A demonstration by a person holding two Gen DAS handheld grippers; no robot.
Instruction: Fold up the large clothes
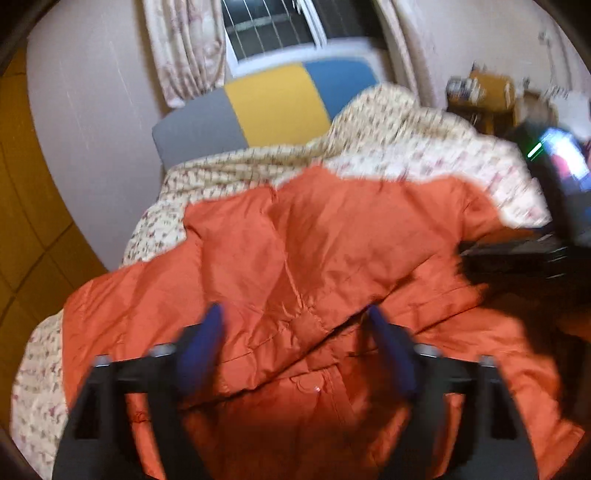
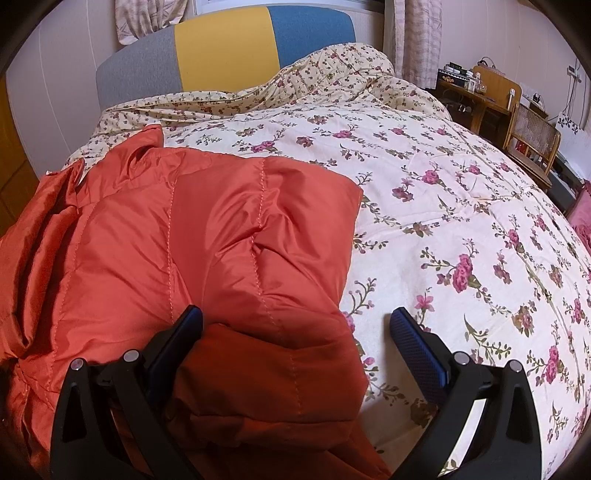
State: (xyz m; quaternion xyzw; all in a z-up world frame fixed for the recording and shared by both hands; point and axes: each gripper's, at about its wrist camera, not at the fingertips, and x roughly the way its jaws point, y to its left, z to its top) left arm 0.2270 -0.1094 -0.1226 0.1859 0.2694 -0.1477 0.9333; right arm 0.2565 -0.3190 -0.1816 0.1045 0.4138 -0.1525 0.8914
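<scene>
Jacket [image 1: 332, 251] sprawls on quilt [image 2: 443, 184] beneath our wide-open, empty left tongs [image 1: 295, 314]; right tongs [image 2: 295, 317], also apart, straddle its edge.

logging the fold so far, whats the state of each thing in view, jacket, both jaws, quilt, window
orange jacket: lying on the bed, partly folded, rumpled, held by neither gripper
left gripper: jaws open above the jacket, nothing pinched
right gripper: jaws open, straddling the jacket's edge, pads not pressing
floral quilt: spread over the bed, bunched near the headboard
window: curtains drawn aside
</scene>
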